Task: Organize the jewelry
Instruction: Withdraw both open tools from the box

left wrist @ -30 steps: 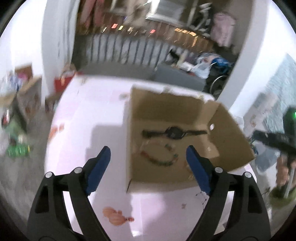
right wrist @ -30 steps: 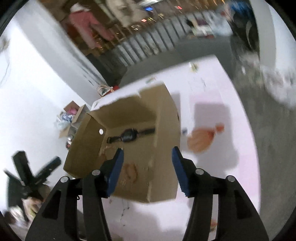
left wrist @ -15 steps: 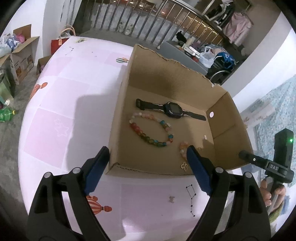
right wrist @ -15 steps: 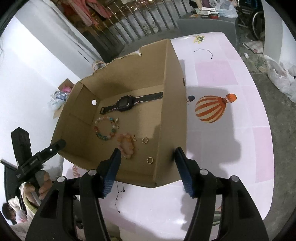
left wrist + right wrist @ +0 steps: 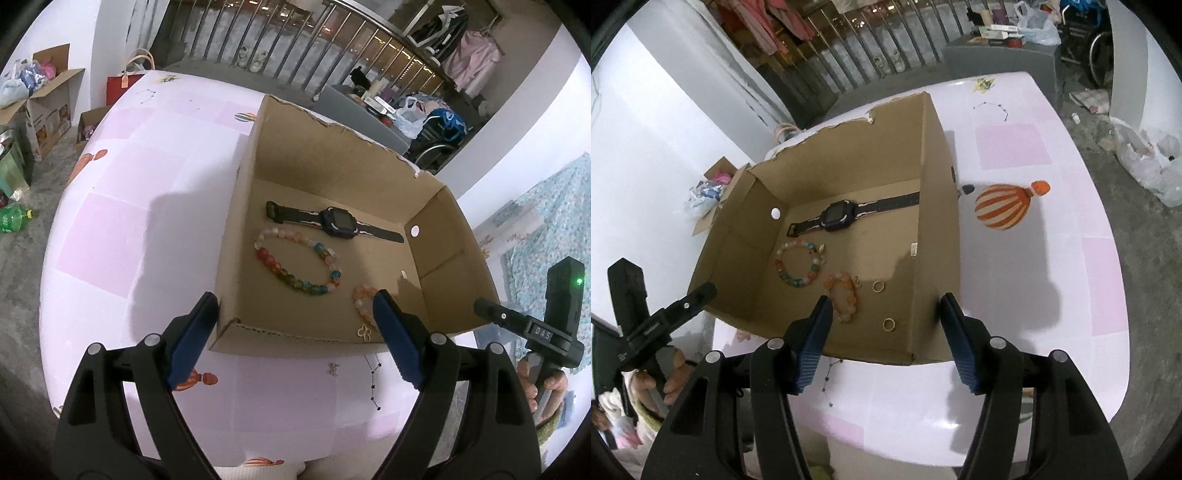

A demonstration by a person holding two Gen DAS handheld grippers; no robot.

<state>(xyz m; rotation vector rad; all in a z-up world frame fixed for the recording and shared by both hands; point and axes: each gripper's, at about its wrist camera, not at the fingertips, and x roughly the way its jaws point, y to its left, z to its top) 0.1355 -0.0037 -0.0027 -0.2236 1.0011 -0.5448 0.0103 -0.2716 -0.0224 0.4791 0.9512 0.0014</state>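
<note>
Both my grippers hover over the cardboard box [image 5: 314,170] on the pink bench [image 5: 147,206]. Left gripper [image 5: 295,314] has its jaws spread wide, nothing between them; right gripper [image 5: 884,325] jaws also apart and empty. In the box, mid-frame: black watch [image 5: 842,214], multicolour bead bracelet [image 5: 299,266], peach bracelet [image 5: 842,295], two gold rings [image 5: 888,324] lower down.

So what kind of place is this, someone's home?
Probably a lived-in home, near a railed landing or balcony: clothes hang beyond a metal railing, shoes sit at its foot, and open boxes of belongings stand on the floor.
</note>
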